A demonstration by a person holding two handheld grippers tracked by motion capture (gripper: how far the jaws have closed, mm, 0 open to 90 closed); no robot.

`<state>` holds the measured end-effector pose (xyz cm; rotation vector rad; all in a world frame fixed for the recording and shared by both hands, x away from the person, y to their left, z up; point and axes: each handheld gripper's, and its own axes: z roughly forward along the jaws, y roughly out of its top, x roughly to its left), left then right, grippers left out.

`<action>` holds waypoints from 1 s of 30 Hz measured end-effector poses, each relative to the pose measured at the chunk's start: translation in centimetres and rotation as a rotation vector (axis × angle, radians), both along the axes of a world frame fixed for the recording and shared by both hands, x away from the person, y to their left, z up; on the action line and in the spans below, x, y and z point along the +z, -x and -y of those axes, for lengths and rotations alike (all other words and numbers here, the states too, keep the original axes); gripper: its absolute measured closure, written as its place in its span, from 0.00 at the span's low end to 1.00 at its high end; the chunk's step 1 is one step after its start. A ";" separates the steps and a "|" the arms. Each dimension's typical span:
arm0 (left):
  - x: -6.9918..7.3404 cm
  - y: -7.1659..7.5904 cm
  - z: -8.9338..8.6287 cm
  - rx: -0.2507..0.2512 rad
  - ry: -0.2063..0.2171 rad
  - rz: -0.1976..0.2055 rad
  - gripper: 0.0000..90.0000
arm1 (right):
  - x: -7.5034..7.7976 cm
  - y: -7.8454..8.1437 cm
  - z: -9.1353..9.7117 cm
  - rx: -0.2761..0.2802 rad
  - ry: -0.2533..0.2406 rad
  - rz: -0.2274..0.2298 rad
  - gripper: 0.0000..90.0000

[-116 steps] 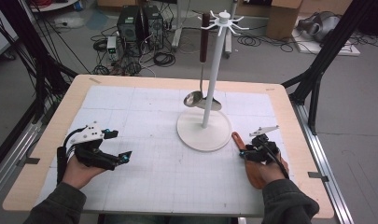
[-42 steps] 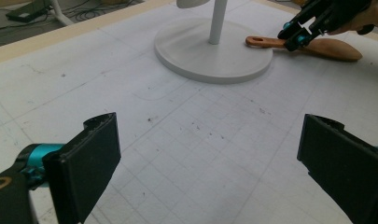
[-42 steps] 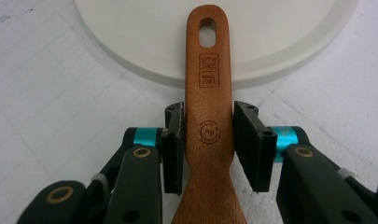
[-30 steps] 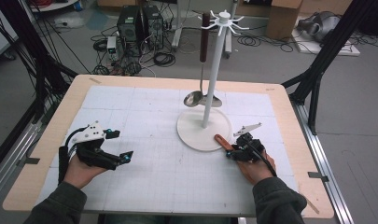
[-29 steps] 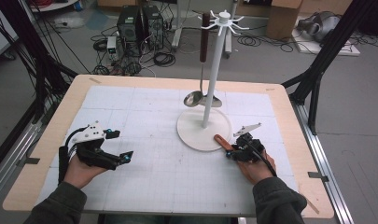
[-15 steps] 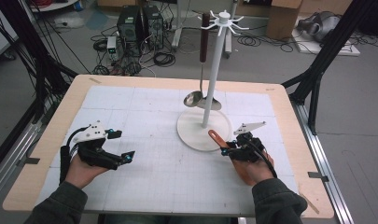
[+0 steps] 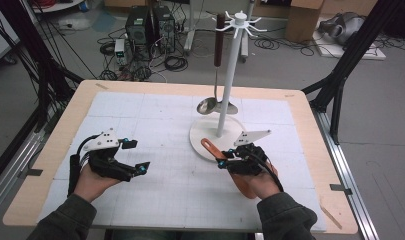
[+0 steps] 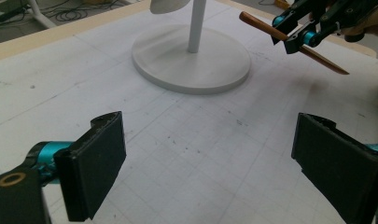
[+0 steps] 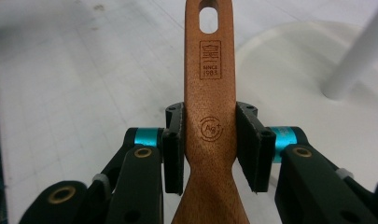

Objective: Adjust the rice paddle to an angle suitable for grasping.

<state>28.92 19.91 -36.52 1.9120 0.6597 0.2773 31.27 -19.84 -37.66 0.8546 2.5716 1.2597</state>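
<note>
Wooden utensil [image 9: 210, 107] is clamped in the right gripper [image 7: 224, 161], pads pressed on both edges of the handle just below the stamped logo. Grip is taken well back from the hanging hole [image 9: 209, 19], presumably so the slot stays clear for hooking. In the high view the handle end is pointed up-left over the rim of the rack base [image 7: 200, 142], with the blade end trailing back under the right hand [image 7: 257, 177]; the utensil is held off the table mat [image 7: 155, 195], tilted (handle high).

Rack pole [image 7: 229, 75] stands on the round base; hooks at the top [image 7: 238, 22]. A dark-handled ladle [image 7: 216, 75] is already hung from one hook, bowl low beside the pole, so the near hooks are judged free for the utensil.

Left gripper [image 7: 135, 157] is parked at the mat's left side, well apart from the rack, jaws spread wide with nothing between them, and they have just been closing slightly. It is likely kept clear as a spare (possibly to steady the base). In the left gripper view the held utensil [image 8: 289, 42] is seen above the mat beside the base.

Next move is judged to need a lift and an upright turn so the hole meets a hook.
</note>
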 end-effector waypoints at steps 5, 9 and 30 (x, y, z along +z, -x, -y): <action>0.5 0.0 1.0 -0.032 -0.006 0.004 0.14 | 0.3 0.3 -1.3 0.038 -0.026 0.005 0.73; 0.6 -0.1 1.8 -0.049 0.007 -0.001 0.16 | 0.7 0.4 -2.3 0.064 -0.041 0.008 0.73; 0.9 -0.8 5.3 -0.178 0.043 -0.074 0.35 | 1.4 1.8 -7.7 0.189 -0.067 0.069 0.73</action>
